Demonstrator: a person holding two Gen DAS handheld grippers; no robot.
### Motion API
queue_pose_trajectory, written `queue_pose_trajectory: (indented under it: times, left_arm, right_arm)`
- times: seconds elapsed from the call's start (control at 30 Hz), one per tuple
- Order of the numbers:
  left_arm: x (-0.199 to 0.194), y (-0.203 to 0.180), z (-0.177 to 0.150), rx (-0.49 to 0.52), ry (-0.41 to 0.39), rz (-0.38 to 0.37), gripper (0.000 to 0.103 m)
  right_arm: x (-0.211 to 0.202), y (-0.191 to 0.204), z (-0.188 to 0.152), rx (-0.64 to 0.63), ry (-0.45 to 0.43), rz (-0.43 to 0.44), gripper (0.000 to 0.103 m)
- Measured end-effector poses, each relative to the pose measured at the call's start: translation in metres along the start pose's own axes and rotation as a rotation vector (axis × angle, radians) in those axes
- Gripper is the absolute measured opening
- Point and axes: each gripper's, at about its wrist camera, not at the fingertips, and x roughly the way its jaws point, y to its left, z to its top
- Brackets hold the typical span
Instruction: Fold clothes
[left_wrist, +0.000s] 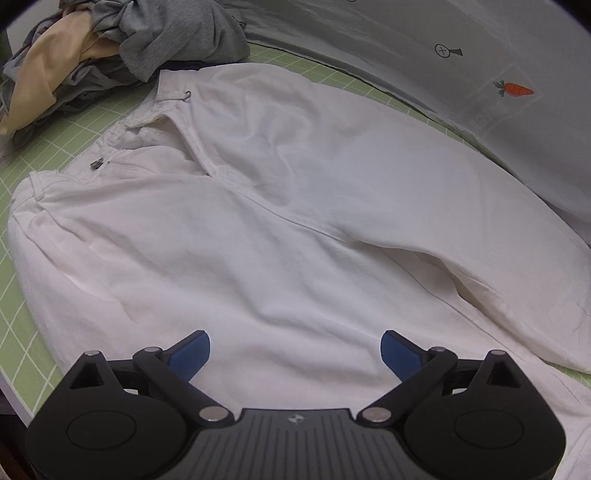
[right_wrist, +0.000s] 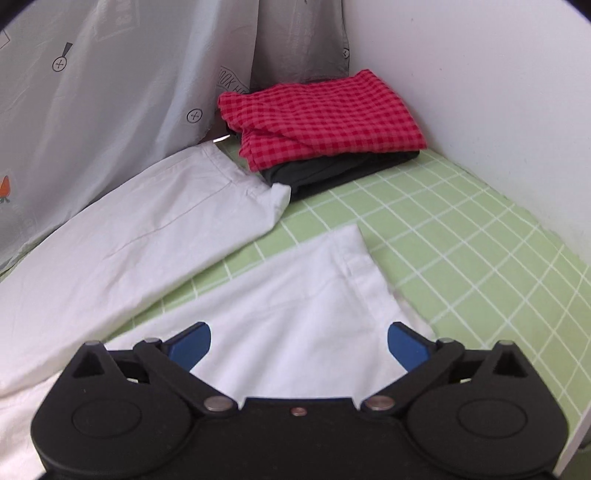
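White trousers (left_wrist: 258, 221) lie spread flat on the green checked mat (left_wrist: 22, 332), waistband and open fly toward the upper left in the left wrist view. My left gripper (left_wrist: 295, 352) hovers open over the near trouser leg, nothing between its blue pads. In the right wrist view the two leg ends (right_wrist: 295, 295) splay apart, the far leg (right_wrist: 155, 225) reaching the curtain. My right gripper (right_wrist: 299, 345) stands open above the near leg's hem, pads apart and clear of the cloth.
A heap of unfolded grey and cream clothes (left_wrist: 110, 55) sits at the mat's upper left. A folded stack, red checked cloth (right_wrist: 325, 114) on a dark garment (right_wrist: 332, 170), lies in the far corner by the white wall (right_wrist: 498, 92). A grey printed curtain (right_wrist: 92, 110) hangs behind.
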Motion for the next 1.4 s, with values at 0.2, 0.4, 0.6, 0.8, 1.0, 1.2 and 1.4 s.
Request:
queue_pose_trajectory:
  times: [0.2,0.4,0.6,0.8,1.0,1.2,1.4]
  left_arm:
    - [-0.028,0.03,-0.027,-0.02,-0.013,0.005,0.099]
    - [-0.047,0.046,-0.045,0.022,-0.021,-0.021,0.099]
    - [-0.06,0.045,-0.059,0.104,-0.044,-0.061,0.1]
    - [-0.06,0.053,-0.066,0.11,-0.028,-0.073,0.1]
    - [-0.061,0.07,-0.057,0.058,-0.035,-0.067,0.1]
    - [-0.059,0.103,-0.037,-0.003,-0.061,-0.027,0.1]
    - [-0.047,0.147,-0.007,-0.119,-0.062,0.015,0.1]
  right_arm:
    - [-0.037,-0.009,-0.059,0.078,0.025,0.032,0.103]
    - [-0.07,-0.01,-0.099,0.078,0.046,0.056,0.103]
    - [-0.09,-0.011,-0.132,0.077,0.075,0.09,0.103]
    - [-0.086,-0.004,-0.144,0.069,0.084,0.115,0.103]
    - [-0.071,0.002,-0.137,0.151,0.097,0.089,0.103]
    - [-0.062,0.009,-0.13,0.223,0.088,0.01,0.103]
    - [-0.054,0.013,-0.123,0.312,0.086,-0.076,0.103]
